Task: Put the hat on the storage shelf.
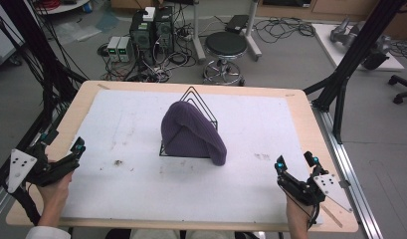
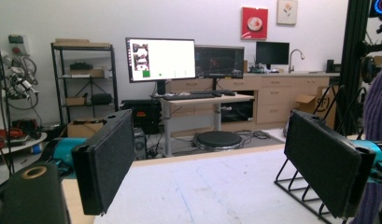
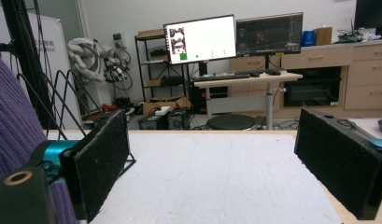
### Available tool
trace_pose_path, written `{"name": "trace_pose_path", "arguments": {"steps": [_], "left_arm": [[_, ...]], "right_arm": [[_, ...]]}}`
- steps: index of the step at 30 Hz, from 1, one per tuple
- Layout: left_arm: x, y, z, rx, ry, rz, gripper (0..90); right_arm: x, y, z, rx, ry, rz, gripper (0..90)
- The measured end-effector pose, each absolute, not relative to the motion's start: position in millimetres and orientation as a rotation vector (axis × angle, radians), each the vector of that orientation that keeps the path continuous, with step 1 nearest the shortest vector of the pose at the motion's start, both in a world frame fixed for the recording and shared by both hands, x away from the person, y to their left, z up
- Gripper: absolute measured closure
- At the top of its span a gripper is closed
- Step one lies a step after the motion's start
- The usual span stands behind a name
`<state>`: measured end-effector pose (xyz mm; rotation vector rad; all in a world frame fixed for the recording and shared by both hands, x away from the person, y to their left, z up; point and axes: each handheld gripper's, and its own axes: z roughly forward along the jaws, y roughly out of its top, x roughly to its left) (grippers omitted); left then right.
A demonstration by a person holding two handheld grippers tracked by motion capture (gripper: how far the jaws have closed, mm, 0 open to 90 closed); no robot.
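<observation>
Black hand-held gripper (image 1: 60,154) pair, teal tips, grey triangular plates; possibly white sleeve (image 1: 47,232).

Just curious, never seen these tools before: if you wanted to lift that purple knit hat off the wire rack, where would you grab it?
Probably the loose end of the purple hat that droops past the wire rack toward the right gripper. It hangs free of the wires, so open jaws coming from the right could likely pinch soft fabric there without catching metal.

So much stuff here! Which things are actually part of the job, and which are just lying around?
Likely part of the job:
purple knitted hat
black wire rack it is draped over
left gripper
right gripper, both open

Just lying about:
round black stool
computer towers
floor cables
</observation>
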<state>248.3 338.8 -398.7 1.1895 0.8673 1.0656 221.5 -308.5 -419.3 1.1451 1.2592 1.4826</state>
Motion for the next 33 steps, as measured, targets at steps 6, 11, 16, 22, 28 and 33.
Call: {"name": "trace_pose_path", "arguments": {"steps": [6,11,16,22,28,33], "left_arm": [[249.5,337.3,-406.7,1.208,0.886,1.053,16.7],[248.1,333.6,-410.8,1.223,0.878,1.039,16.8],[244.8,337.5,-417.0,1.218,0.9,1.031,17.1],[243.0,342.3,-425.5,1.212,0.931,1.01,17.2],[244.1,343.8,-428.9,1.217,0.945,0.992,17.2],[245.2,342.2,-430.9,1.217,0.945,0.981,17.2]], "right_arm": [[222.3,-309.6,-423.4,1.163,1.271,1.471,9.6],[222.4,-311.9,-427.1,1.19,1.273,1.46,9.6],[221.0,-315.8,-432.5,1.205,1.243,1.47,9.6],[222.9,-314.5,-438.0,1.229,1.265,1.446,9.6],[226.3,-306.3,-439.6,1.215,1.326,1.393,9.6],[229.2,-302.4,-440.5,1.22,1.353,1.386,9.6]]}}
